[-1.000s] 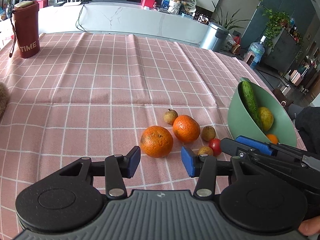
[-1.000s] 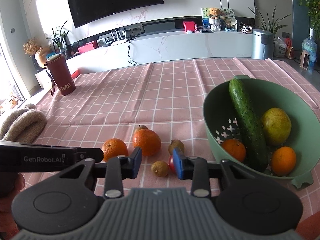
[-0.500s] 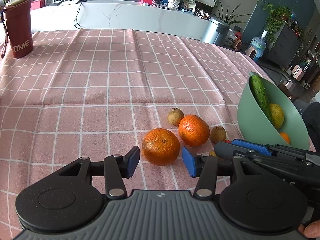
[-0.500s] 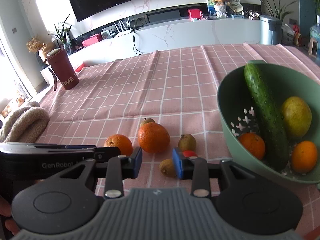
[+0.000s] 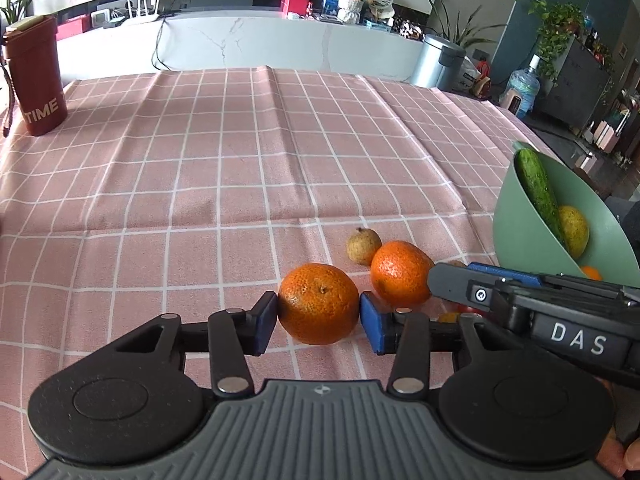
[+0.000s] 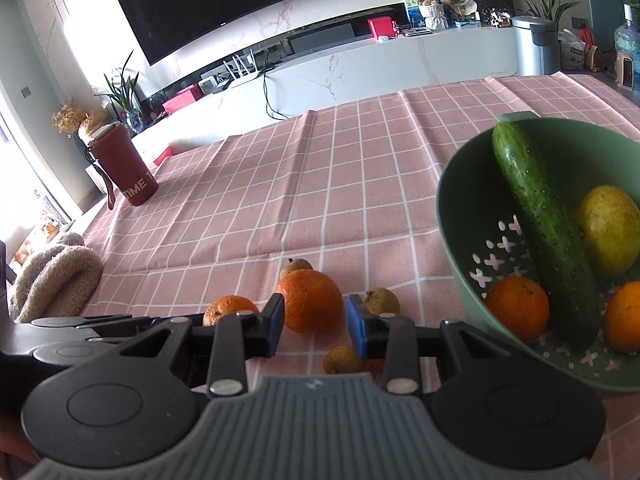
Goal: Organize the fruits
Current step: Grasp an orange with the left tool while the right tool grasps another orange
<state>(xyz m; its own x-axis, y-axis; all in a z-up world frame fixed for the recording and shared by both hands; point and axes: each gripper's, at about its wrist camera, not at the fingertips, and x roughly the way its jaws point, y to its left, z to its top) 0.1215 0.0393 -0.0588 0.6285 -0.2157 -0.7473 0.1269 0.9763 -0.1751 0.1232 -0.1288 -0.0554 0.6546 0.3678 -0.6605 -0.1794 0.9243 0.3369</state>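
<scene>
Left wrist view: the left gripper [image 5: 319,317] has its blue pads against both sides of the near orange [image 5: 318,303], which rests on the cloth [image 5: 224,168]. A second orange [image 5: 400,272] sits just right, touching a small brown fruit [image 5: 362,240]. The right gripper [image 5: 520,296] crosses in front of the bowl [image 5: 528,236]. Bare cloth stretches far ahead and left.

Right wrist view: the right gripper [image 6: 315,330] is spread, jaws flanking the second orange [image 6: 310,300] without contact. The bowl's rim [image 6: 442,216] lies close right.
</scene>
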